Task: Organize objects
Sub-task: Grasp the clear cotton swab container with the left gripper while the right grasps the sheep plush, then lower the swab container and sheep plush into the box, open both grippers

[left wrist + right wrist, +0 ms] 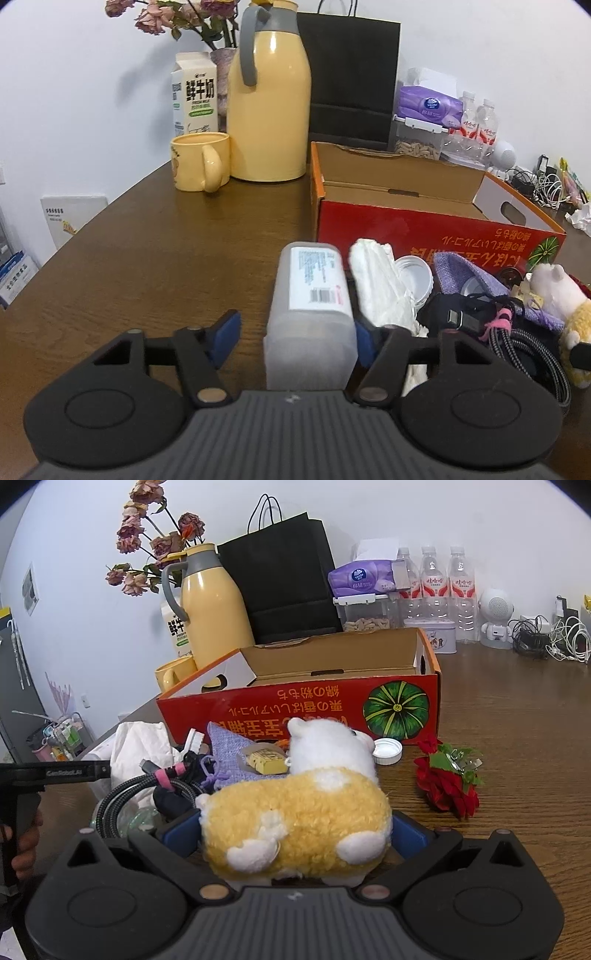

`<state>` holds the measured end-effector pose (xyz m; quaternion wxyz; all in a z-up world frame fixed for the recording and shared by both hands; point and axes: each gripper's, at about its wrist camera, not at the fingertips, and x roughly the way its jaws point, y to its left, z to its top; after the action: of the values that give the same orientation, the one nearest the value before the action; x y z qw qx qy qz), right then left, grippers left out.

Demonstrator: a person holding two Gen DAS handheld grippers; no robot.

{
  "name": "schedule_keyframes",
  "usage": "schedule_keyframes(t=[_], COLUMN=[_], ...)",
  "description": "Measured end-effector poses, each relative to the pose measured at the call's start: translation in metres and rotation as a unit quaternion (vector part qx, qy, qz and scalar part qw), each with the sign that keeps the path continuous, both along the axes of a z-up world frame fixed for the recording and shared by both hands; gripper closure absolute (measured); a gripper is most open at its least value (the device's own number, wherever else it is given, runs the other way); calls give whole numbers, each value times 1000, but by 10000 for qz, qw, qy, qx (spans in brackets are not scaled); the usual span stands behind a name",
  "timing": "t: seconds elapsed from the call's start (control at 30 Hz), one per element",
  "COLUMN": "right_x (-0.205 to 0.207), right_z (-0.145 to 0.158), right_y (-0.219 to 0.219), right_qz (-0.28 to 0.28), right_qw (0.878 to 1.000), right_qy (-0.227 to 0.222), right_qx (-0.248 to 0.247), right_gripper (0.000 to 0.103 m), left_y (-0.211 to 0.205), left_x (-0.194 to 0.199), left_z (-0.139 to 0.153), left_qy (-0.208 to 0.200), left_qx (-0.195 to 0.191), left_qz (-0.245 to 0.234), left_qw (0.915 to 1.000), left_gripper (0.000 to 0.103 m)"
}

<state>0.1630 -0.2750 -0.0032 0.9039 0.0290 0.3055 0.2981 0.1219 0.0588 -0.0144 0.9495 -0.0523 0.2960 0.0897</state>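
In the left wrist view my left gripper [295, 334] is open around a translucent plastic bottle [310, 310] with a white barcode label; the right pad touches it, the left pad stands apart. In the right wrist view my right gripper [295, 830] has its blue pads on both sides of a yellow and white plush toy [299, 812] that lies on the table. An open red cardboard box [303, 701] stands just behind the pile; it also shows in the left wrist view [424, 221].
A pile holds a white cloth [380, 288], a purple pouch [229, 746], a braided cable [136, 794] and a white lid [387, 750]. A red fabric flower [448, 782] lies at right. A yellow jug [269, 107], mug [201, 162] and milk carton [194, 96] stand behind.
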Motion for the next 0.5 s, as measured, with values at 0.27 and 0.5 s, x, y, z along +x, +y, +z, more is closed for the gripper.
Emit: schedule_keyframes(t=[0.27,0.5], right_x=[-3,-11], right_z=[-1,4], right_y=[-2,-3], right_qz=[-3,-4], right_qw=[9999,9995], right_qy=[-76,-296], right_qx=[105,133], right_gripper=[4,7], left_y=[-1,4], left_x=[-3,-18], left_z=[-3,7], left_qy=[-150,-428], left_qx=[-22,-5], left_qz=[-5,163], left_qw=[9999,9990], left_gripper=[59,59])
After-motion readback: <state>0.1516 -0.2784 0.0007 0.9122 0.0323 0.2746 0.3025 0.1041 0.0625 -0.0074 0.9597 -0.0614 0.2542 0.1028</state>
